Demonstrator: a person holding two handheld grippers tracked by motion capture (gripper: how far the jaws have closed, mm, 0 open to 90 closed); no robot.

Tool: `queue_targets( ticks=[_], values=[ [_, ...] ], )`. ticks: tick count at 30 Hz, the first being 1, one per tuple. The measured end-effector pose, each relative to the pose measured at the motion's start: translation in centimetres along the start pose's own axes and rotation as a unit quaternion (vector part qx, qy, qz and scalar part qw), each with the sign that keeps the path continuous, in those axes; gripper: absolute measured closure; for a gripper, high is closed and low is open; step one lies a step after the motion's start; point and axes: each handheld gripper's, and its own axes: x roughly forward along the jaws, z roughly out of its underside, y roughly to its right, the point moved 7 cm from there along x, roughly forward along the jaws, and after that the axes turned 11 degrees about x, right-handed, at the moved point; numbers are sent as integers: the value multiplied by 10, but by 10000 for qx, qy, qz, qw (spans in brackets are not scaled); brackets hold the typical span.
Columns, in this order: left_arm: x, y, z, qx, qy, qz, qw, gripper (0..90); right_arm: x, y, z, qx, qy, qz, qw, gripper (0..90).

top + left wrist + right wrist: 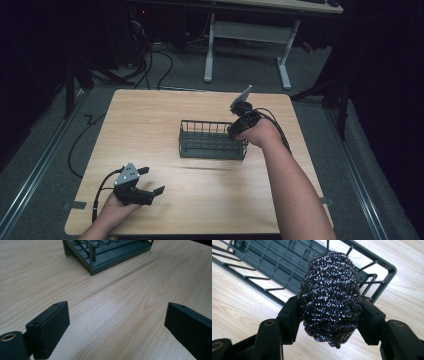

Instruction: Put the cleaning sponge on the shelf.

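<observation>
Over the right end of the dark wire basket point(213, 141), seen from the high view, the right gripper point(235, 127) hangs at the rim with its jaws aimed down into it, while the left gripper point(148, 181) rests low near the table's point(150, 115) front left, well apart from the basket, so the right hand is plainly the nearer one

Along the left gripper view, its jaws stand spread wide with bare wood between them; the basket point(107, 255) lies ahead and beyond reach

From the right gripper view, the jaws pinch a steel-wool scourer point(329, 296), its long axis running lengthwise away from the camera, held just above the basket's point(384, 266) corner. The grid floor lies directly beyond it, so I judge a short lowering would seat it inside
</observation>
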Motion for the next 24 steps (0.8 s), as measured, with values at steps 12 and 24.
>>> queue_targets(
  ticks=[12,24],
  values=[
    [0,0,0,-5,12,8,10000,72,22,0,-7,103,-241,69,9996,419],
    [-1,0,-1,-12,46,-5,10000,72,42,-1,-6,110,-417,183,9989,417]
  ],
)
